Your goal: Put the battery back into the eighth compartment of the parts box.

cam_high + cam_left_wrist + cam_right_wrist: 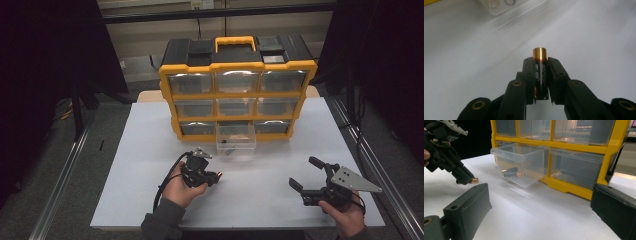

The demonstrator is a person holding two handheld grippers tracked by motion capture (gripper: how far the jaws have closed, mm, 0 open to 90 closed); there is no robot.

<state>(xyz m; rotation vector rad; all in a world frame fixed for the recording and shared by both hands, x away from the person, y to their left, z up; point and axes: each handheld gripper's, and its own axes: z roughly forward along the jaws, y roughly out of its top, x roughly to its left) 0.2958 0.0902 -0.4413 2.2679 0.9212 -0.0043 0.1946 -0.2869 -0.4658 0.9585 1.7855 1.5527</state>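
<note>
My left gripper [540,65] is shut on a black battery [540,72] with a copper end that sticks out past the jaws. In the high view that left gripper [216,176] hovers over the white table just in front of the pulled-out clear drawer [236,141]. The same battery tip [474,180] shows in the right gripper view, left of the drawer [524,162]. Two batteries [512,173] lie inside the drawer. My right gripper [305,175] stands open at the front right, jaws wide apart with nothing between them.
A yellow and black organiser [237,90] with three rows of clear drawers stands at the back of the white table [150,150]. Metal rails [65,175] run along both sides of the table. Dark curtains hang left and right.
</note>
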